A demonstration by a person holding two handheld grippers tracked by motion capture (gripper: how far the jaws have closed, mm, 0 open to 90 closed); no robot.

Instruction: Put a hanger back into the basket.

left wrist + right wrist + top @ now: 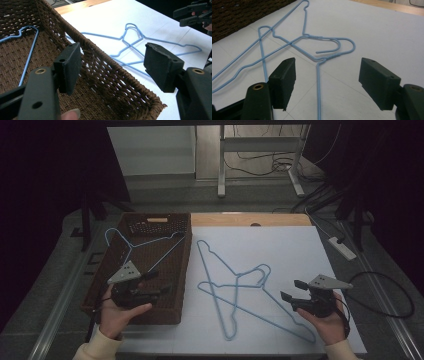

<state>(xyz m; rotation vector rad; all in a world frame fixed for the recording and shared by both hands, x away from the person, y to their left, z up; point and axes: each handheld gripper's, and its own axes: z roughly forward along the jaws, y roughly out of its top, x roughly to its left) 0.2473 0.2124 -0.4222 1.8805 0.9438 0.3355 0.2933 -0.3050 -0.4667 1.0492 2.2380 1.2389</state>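
White-topped bench [300, 250] with a wood strip along the far edge. Dark brown woven wicker basket [112, 270] sits at its left side. Count: one basket, three light blue wire hangers, two claws.

One blue wire hanger [142, 245] is already in the basket, lying tilted, its far end propped up near the far rim. Two blue wire hangers [235, 287] lie crossed on the bench top, just right of the basket, hooks overlapping near the middle. Can't say for sure from the high view which one is on top at each crossing.

Left claw [162, 290] hovers over the near part of the basket, jaws spread wide, holding nothing. Right claw [292, 290] hangs over the bench at the right end of the crossed pair, jaws also wide apart, empty. In the right claw's view a straight wire leg [318, 87] runs up between its jaws toward the hooks [337, 47].

Risks, as I read it:
- Hooks interlocked: lifting one likely drags the other, which then drops or snags.
- Thin wire on a flat top: pads may slip off or close above it.
- Hanger is wider than the basket; a leg can catch the rim or tangle with the one inside.
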